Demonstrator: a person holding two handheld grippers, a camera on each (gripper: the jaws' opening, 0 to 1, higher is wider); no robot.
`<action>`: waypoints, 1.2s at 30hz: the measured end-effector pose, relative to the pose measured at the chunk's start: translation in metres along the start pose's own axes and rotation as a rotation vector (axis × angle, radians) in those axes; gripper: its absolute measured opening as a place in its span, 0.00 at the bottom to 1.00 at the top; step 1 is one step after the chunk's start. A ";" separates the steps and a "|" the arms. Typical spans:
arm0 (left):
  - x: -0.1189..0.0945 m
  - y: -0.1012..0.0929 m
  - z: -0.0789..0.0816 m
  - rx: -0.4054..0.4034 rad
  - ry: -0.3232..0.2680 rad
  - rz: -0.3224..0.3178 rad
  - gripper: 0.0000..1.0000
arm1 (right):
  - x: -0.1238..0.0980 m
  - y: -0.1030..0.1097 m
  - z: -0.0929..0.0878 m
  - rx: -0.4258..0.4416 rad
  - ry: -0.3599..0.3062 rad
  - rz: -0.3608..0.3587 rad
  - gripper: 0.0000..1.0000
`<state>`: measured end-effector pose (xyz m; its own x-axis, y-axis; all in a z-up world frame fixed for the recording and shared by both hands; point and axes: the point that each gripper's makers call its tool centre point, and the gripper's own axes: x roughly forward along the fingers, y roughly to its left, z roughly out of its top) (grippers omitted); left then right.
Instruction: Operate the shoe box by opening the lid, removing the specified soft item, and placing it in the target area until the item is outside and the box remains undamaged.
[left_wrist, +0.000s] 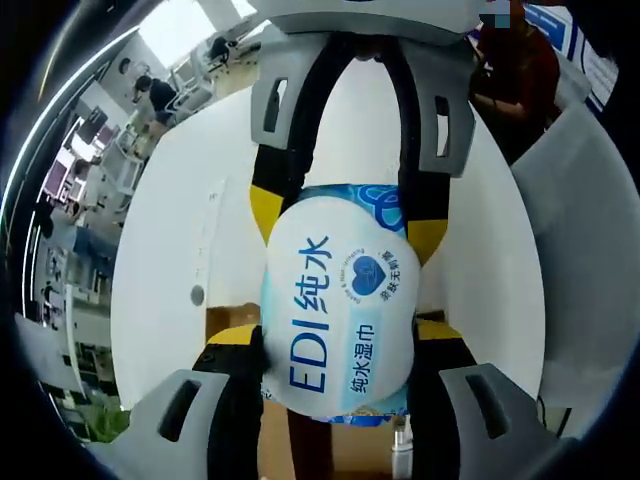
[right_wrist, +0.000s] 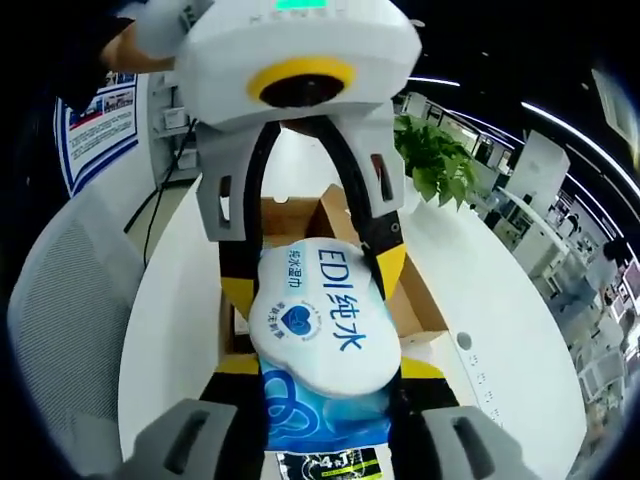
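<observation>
Wipes pack (left_wrist: 338, 305), white and blue, is held in the air above the open cardboard shoe box (right_wrist: 330, 265) on the white table (right_wrist: 500, 330), clamped from opposite ends by the left gripper (left_wrist: 338, 395) and the right gripper (right_wrist: 325, 385), both narrowed onto it.
</observation>
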<state>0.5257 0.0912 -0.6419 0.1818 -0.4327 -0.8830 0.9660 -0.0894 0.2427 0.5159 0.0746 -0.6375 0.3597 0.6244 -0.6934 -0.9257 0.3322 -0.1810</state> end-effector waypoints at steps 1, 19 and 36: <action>0.002 0.000 0.003 -0.002 -0.003 0.000 0.58 | -0.002 -0.001 -0.003 -0.002 0.002 0.000 0.43; 0.043 -0.004 0.031 -0.008 -0.029 -0.021 0.58 | -0.012 -0.008 -0.051 0.011 0.041 0.007 0.43; 0.086 -0.009 0.024 -0.034 -0.038 -0.031 0.58 | 0.010 -0.009 -0.086 0.007 0.074 0.033 0.43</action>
<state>0.5279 0.0333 -0.7100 0.1453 -0.4643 -0.8737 0.9769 -0.0727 0.2010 0.5180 0.0168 -0.7032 0.3187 0.5810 -0.7489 -0.9360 0.3173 -0.1522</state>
